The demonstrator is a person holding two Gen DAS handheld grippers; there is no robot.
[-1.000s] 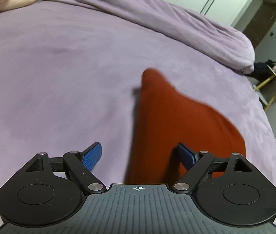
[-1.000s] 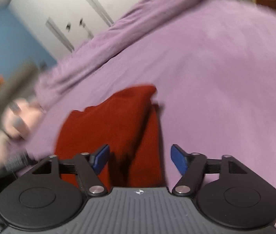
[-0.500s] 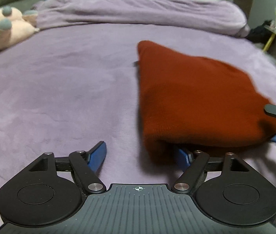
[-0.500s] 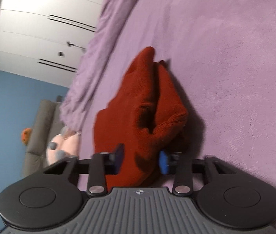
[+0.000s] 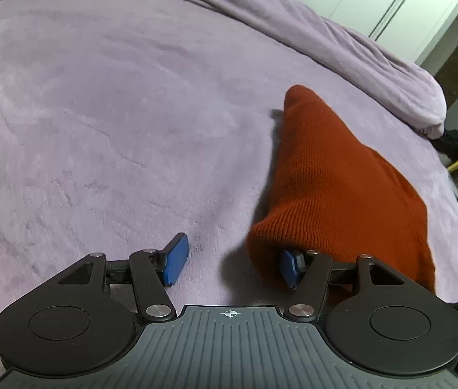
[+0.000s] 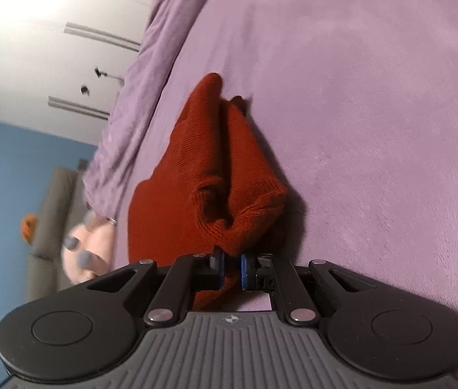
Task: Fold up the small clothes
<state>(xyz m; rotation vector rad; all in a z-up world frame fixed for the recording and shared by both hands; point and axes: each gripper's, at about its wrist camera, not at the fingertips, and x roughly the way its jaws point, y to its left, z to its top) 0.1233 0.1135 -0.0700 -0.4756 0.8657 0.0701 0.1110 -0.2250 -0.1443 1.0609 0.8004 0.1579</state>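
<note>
Pink plush toy and bunched purple duvet at far edge of purple bed; nothing blocking. Rust-red knit garment on bed, long axis running away from grippers, narrow end far. Right gripper clamped on near corner. Left gripper been closing, jaws apart, near hem over one pad only.

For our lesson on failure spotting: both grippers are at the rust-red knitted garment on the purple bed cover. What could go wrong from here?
1. The right gripper pinches only a bunched corner of the rust-red knitted garment; it may slip.
2. The left gripper, jaws just closing, has one finger under the hem, so it may catch one layer only.
</note>
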